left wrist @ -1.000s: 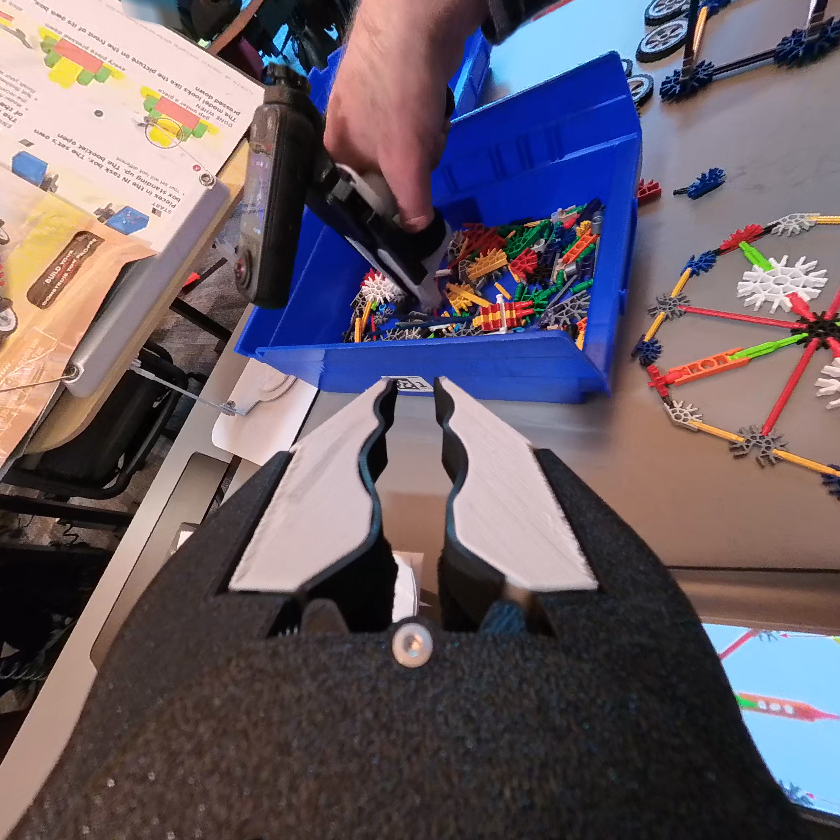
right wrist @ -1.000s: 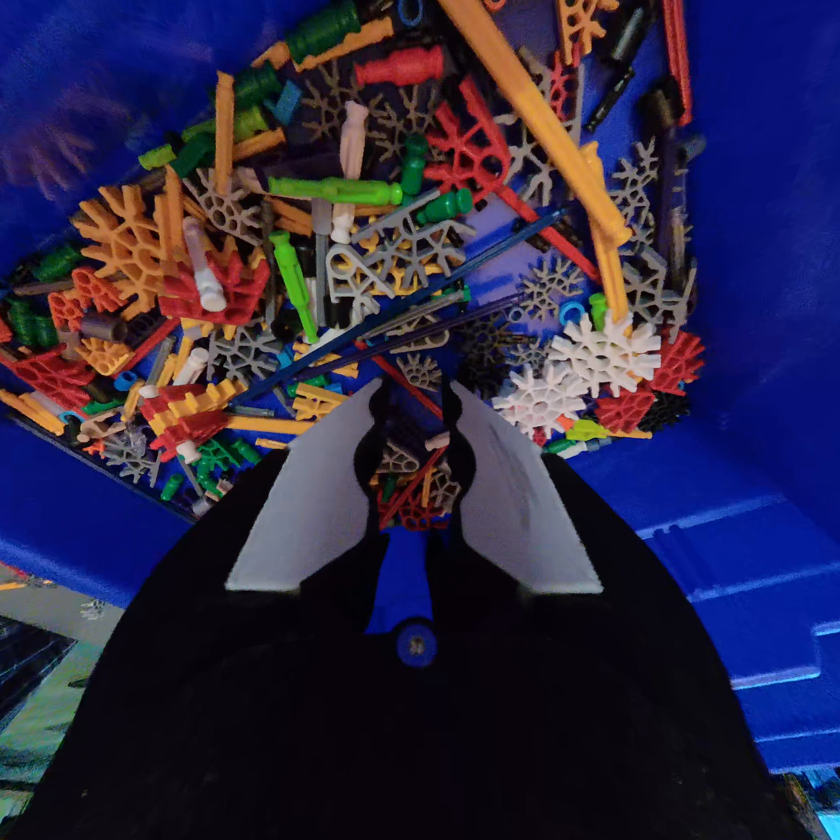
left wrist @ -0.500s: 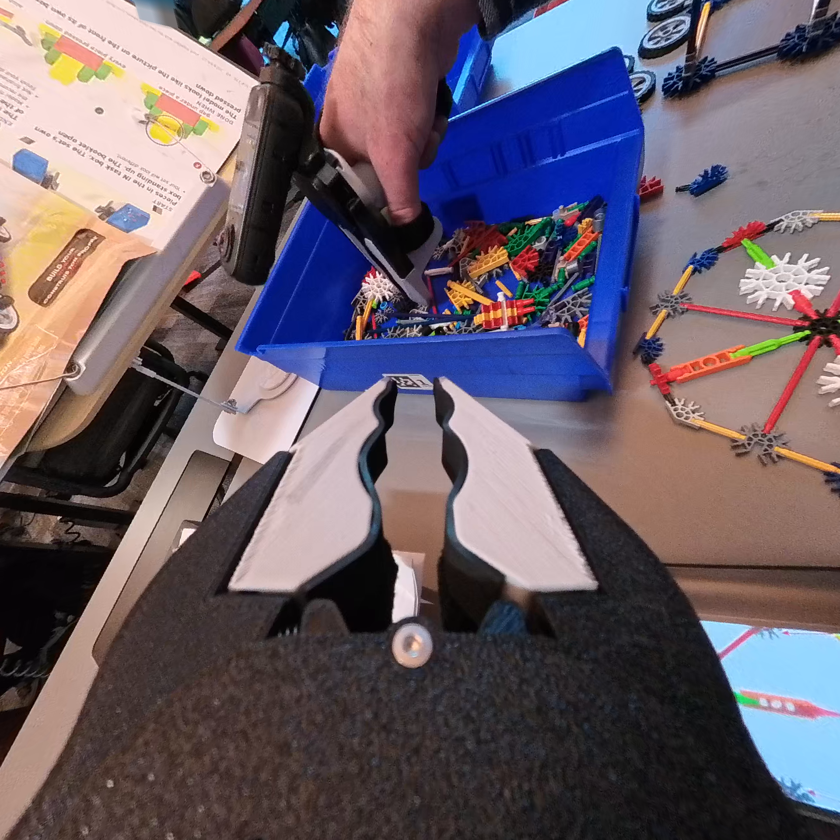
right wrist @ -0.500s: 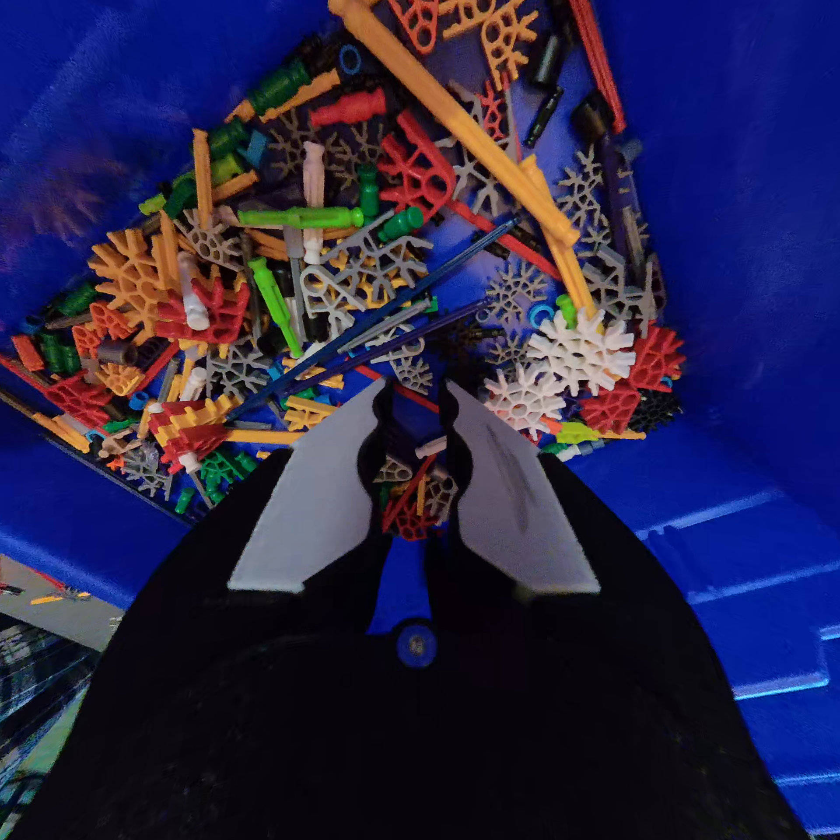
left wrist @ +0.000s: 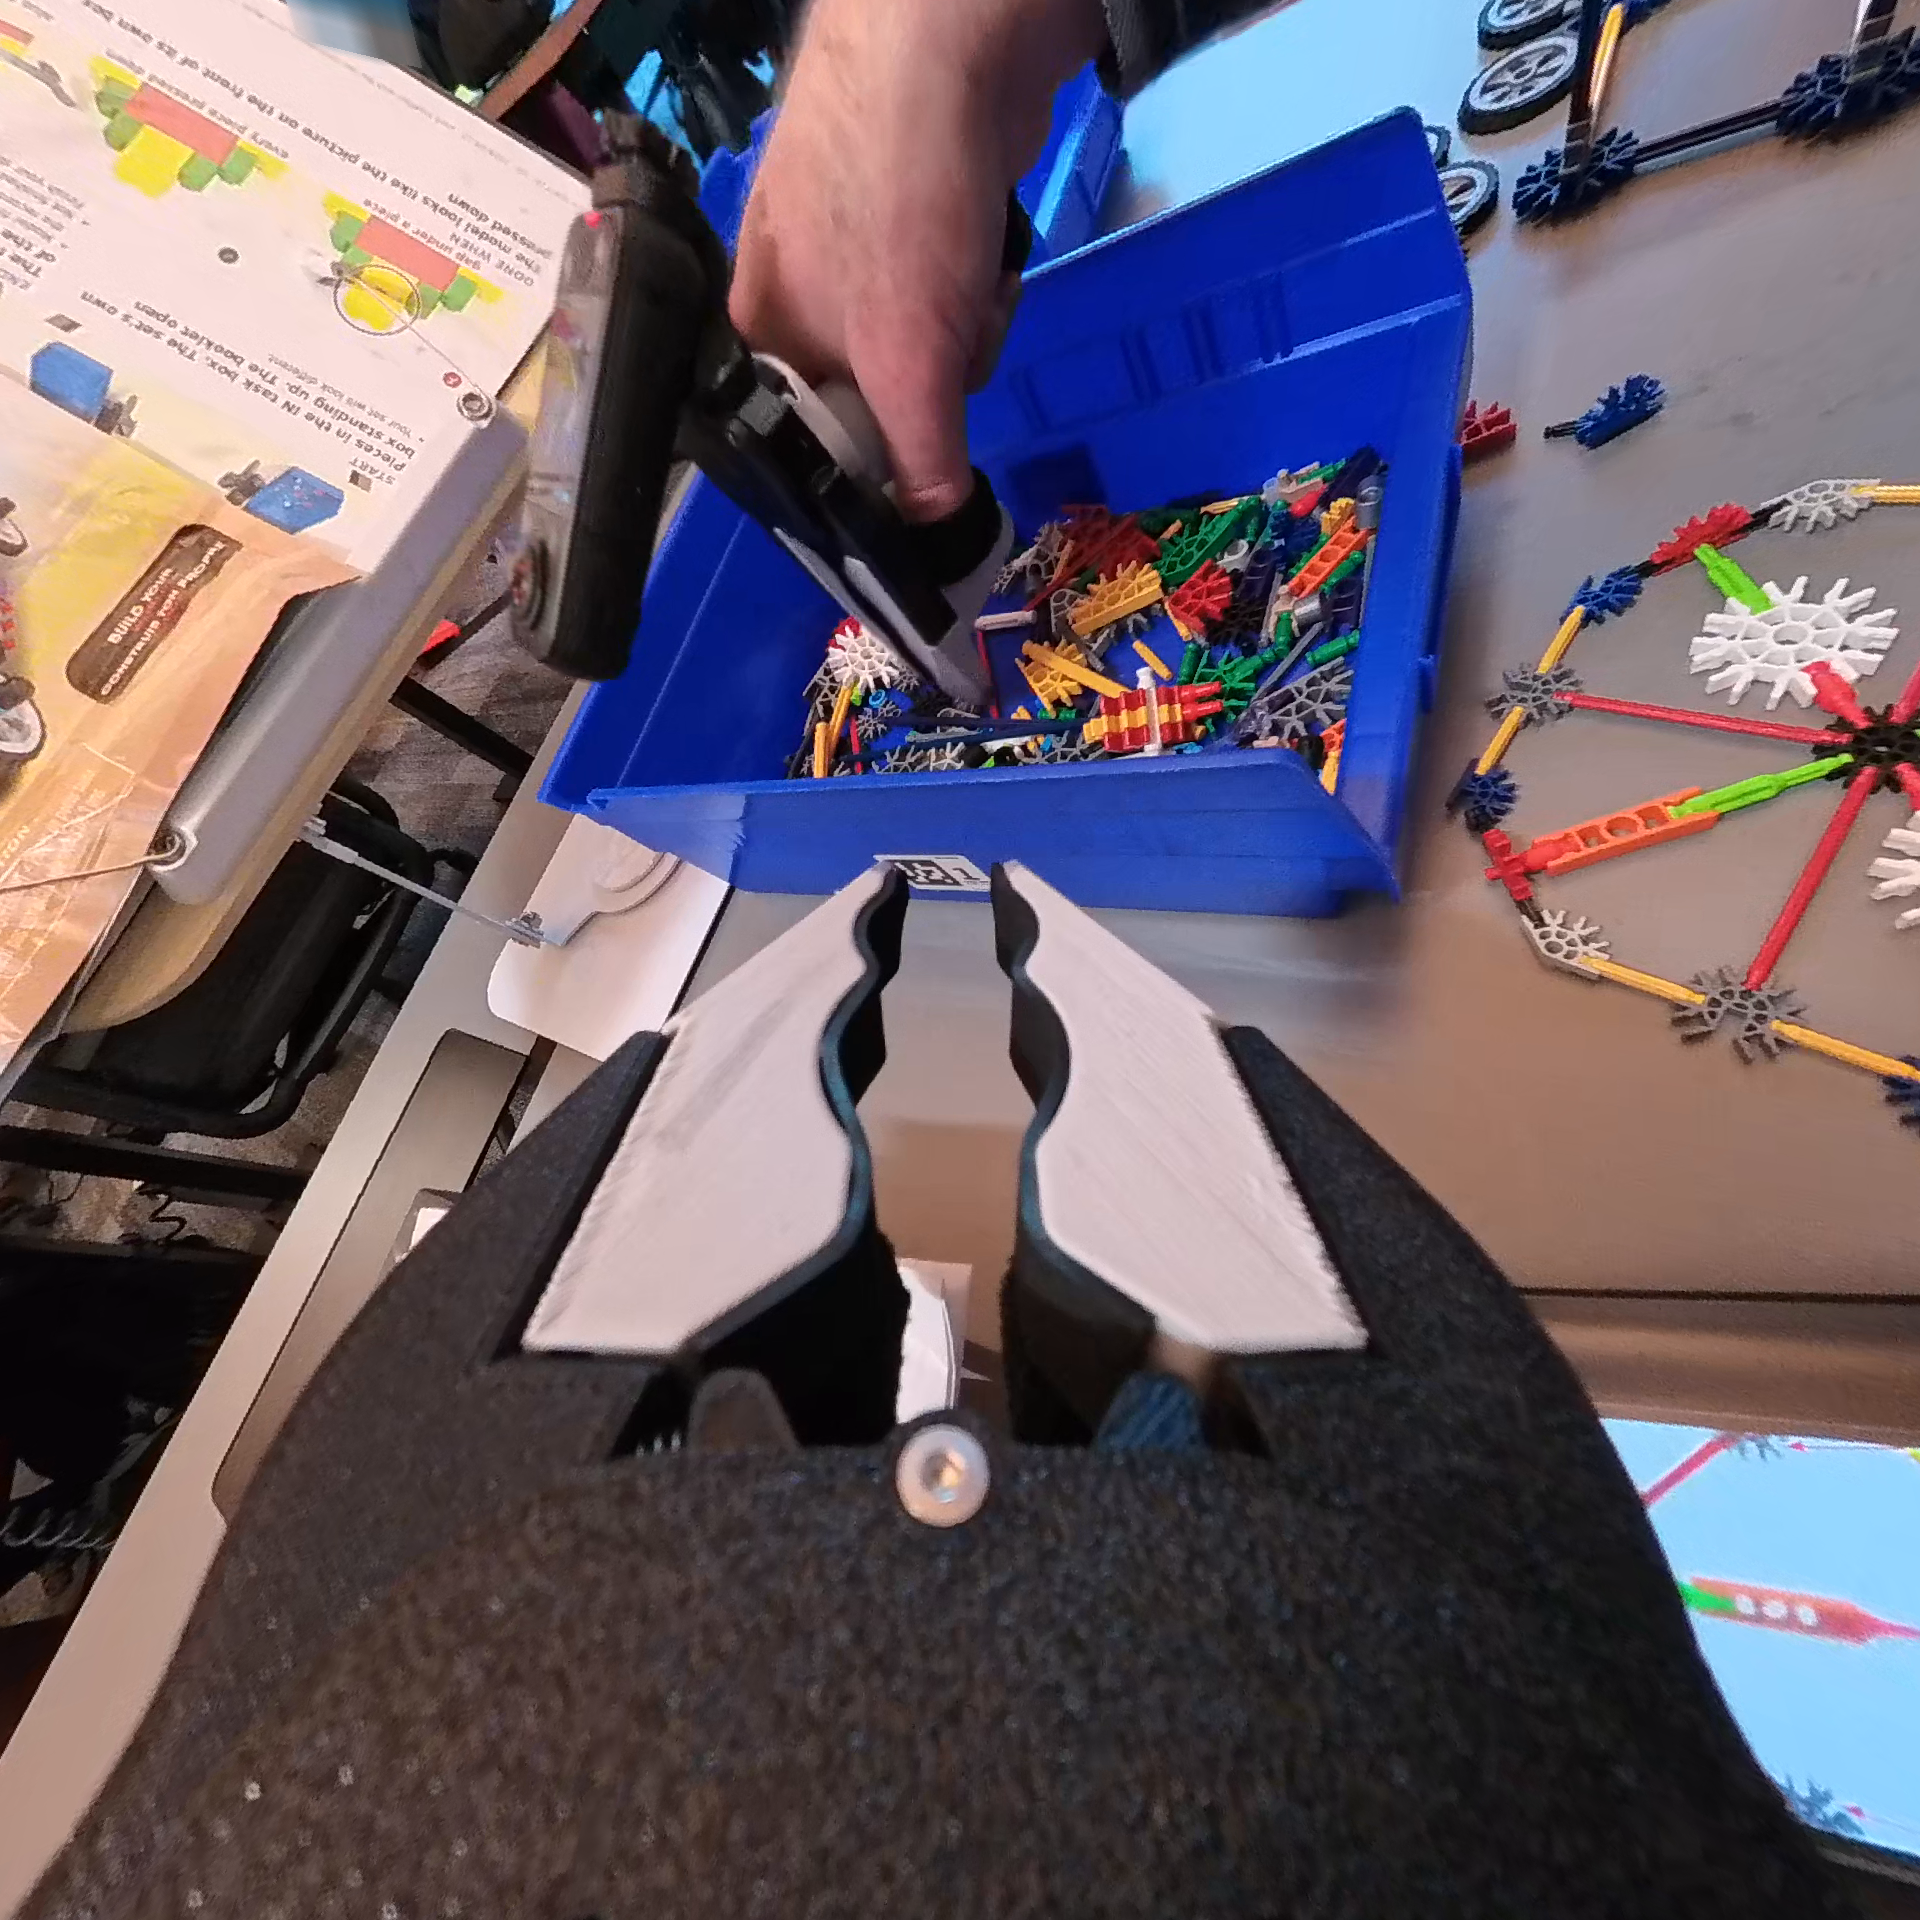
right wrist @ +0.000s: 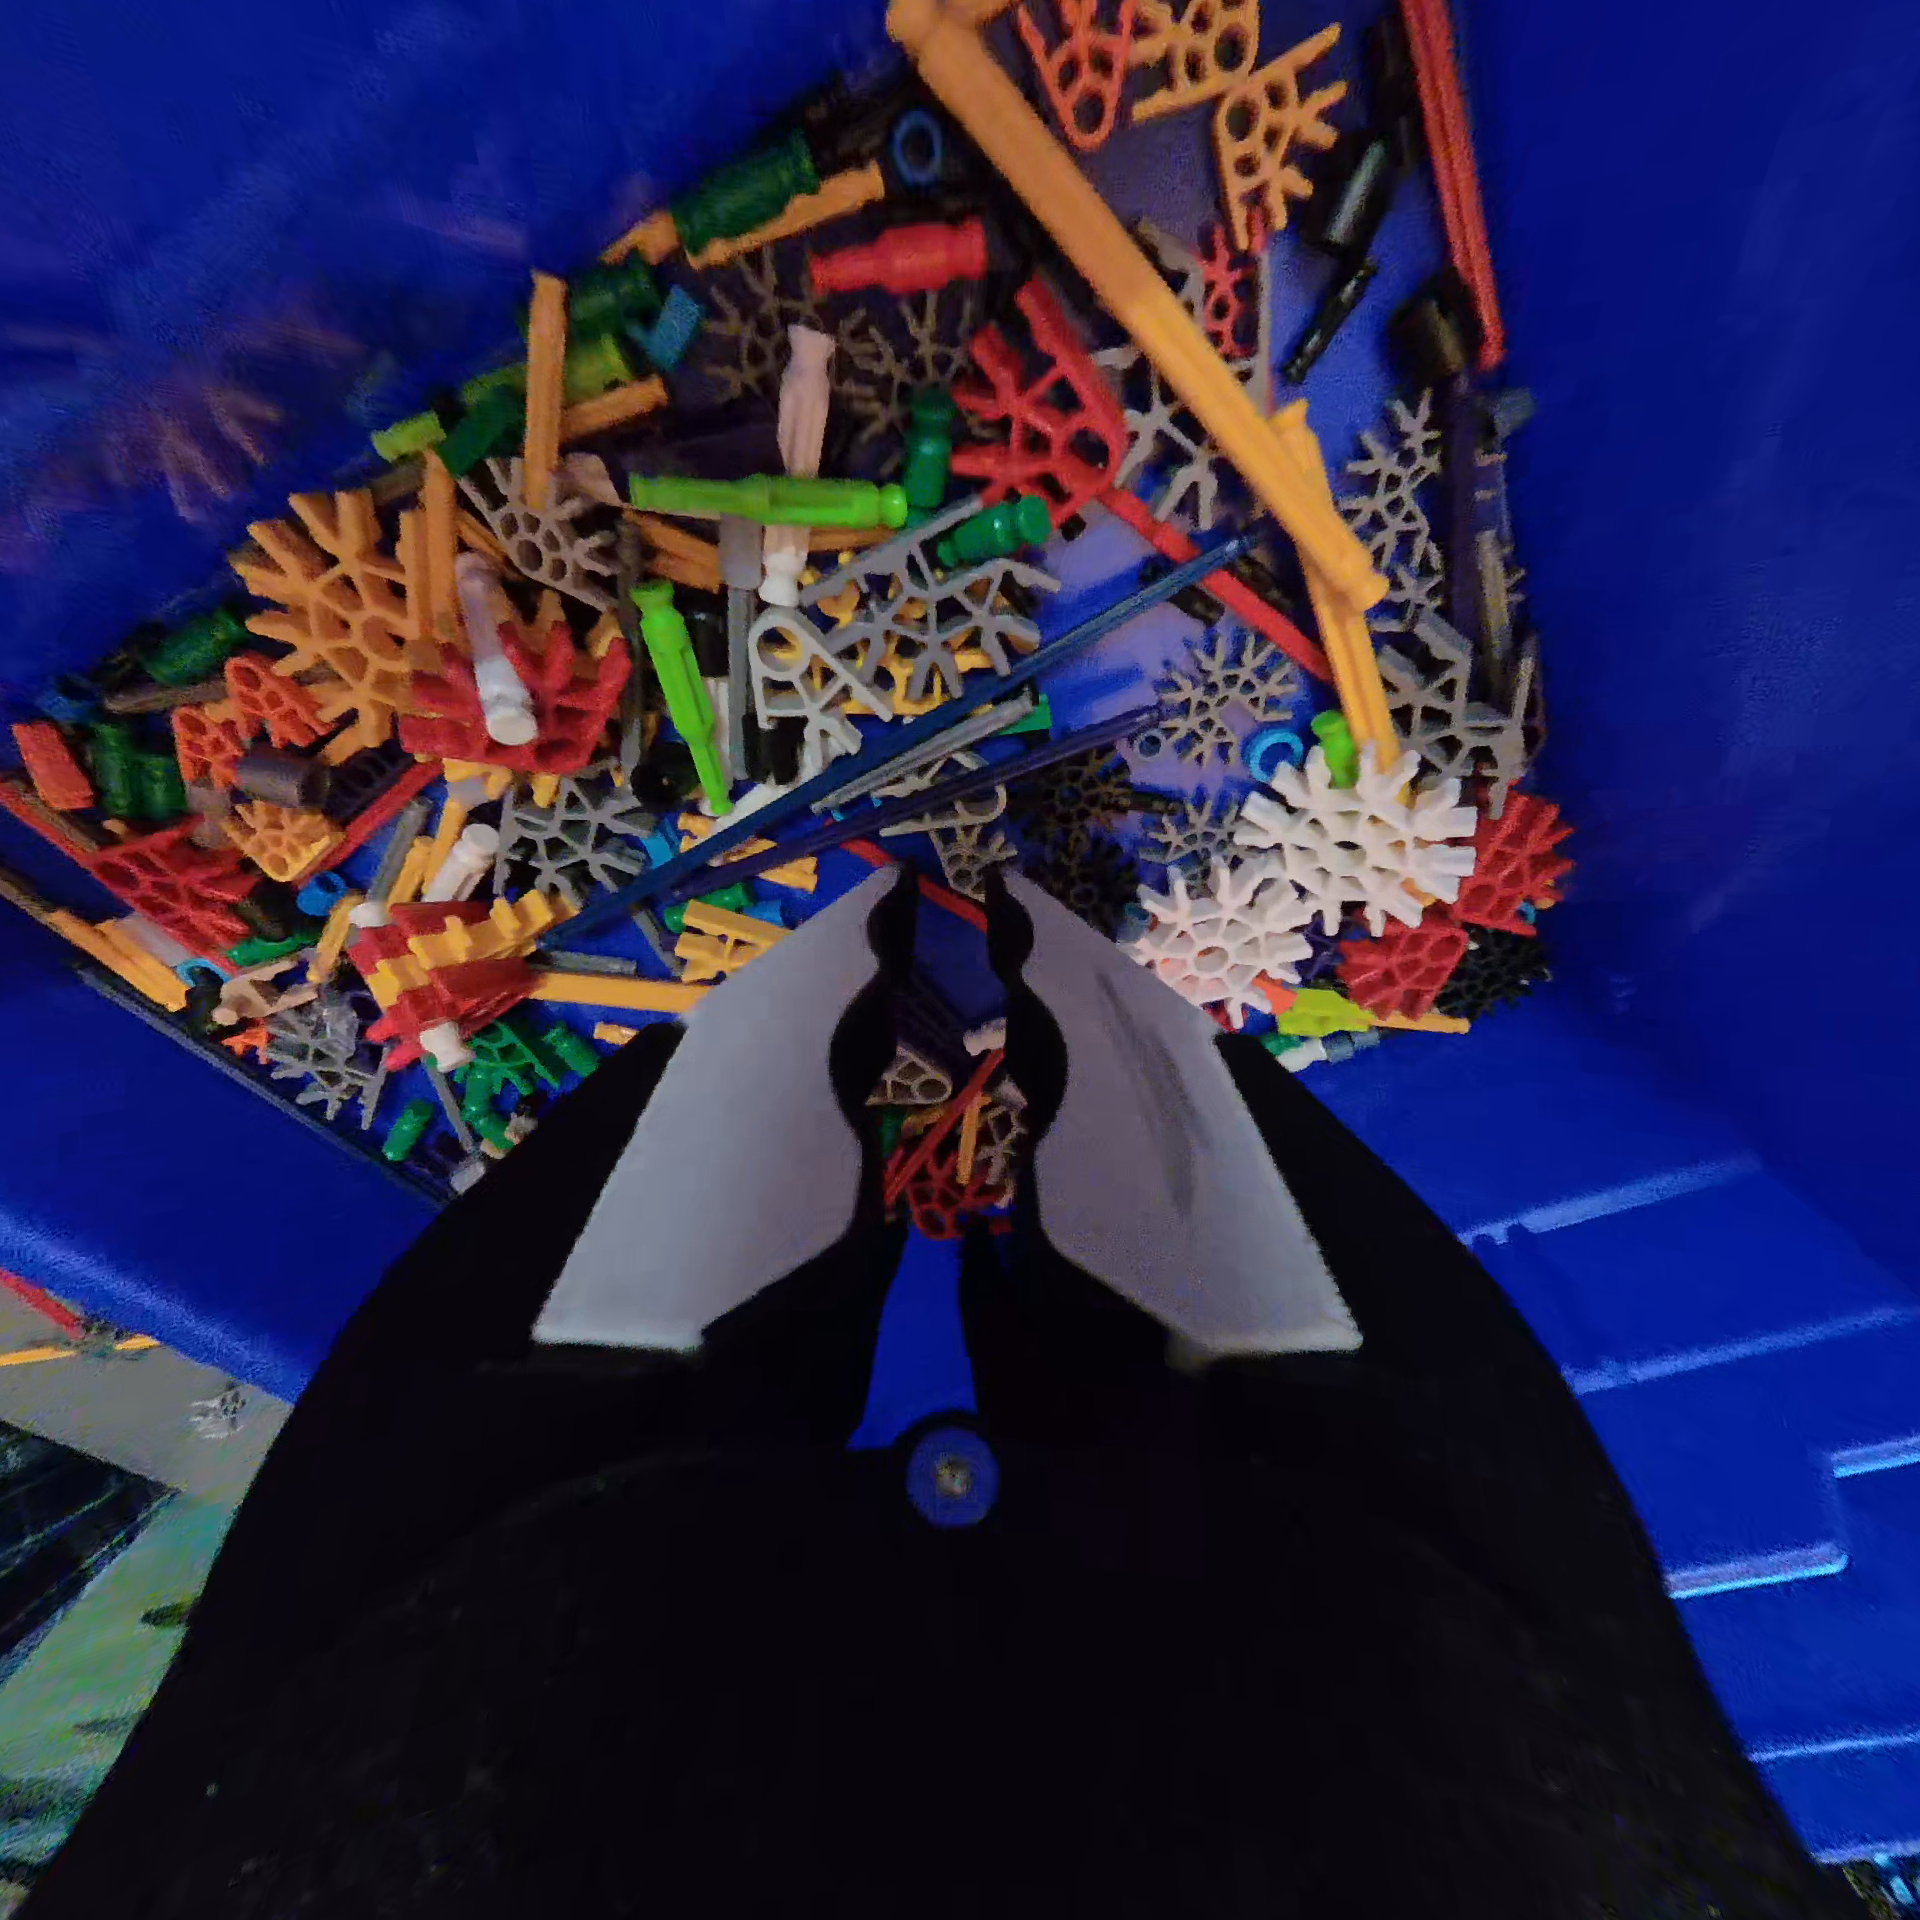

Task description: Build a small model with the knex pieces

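1. Blue bin (left wrist: 1039,821) stands on the grey table (left wrist: 1351,1091), and a pile of coloured building pieces (left wrist: 1195,644) lies in it.
2. Right gripper (left wrist: 961,675), held by a hand (left wrist: 883,260), reaches down into the bin with its tips among the pieces at the near left part of the pile.
3. Left gripper (left wrist: 943,883) hovers over the table just before the bin's front wall; its tongs stand a little apart and nothing is between them.
4. Only the left wrist view shows the surroundings: a wheel-shaped model (left wrist: 1766,727) beside the bin and an instruction booklet (left wrist: 260,260) on the other side.
5. Only the right wrist view shows the right gripper (right wrist: 943,894) from close by. A narrow gap remains between its tongs, and a thin red rod (right wrist: 925,888) crosses at the tips. I cannot tell if it is pinched. White snowflake connectors (right wrist: 1351,831) lie just beside the tips.
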`<state>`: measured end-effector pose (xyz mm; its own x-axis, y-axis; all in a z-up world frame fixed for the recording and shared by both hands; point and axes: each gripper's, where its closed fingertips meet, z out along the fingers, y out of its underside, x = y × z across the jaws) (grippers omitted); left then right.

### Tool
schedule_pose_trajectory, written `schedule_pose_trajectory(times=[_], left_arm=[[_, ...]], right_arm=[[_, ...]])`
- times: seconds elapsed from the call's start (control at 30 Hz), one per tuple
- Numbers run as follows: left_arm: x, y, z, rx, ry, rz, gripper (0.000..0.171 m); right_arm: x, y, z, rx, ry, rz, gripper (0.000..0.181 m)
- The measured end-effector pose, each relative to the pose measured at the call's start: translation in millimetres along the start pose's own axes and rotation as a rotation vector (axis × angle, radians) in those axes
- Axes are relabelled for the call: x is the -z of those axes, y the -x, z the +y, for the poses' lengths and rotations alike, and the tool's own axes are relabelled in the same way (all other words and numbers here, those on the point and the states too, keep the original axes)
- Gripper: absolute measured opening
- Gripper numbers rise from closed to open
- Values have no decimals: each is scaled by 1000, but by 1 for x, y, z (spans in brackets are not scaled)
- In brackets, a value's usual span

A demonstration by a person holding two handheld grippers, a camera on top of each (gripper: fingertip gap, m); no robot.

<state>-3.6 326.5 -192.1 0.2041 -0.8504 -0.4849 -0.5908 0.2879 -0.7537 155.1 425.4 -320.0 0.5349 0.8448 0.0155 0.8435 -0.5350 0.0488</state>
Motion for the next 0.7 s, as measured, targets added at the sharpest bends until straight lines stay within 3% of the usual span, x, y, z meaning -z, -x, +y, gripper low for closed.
schedule_pose_trajectory(times=[0.17, 0.7], left_arm=[[-1, 0, 0, -3, 4, 0, 16], [0, 0, 0, 0, 1, 2, 16]], right_arm=[[0, -5, -4, -14, -48, 7, 9], [0, -4, 1, 51, -14, 35, 24]])
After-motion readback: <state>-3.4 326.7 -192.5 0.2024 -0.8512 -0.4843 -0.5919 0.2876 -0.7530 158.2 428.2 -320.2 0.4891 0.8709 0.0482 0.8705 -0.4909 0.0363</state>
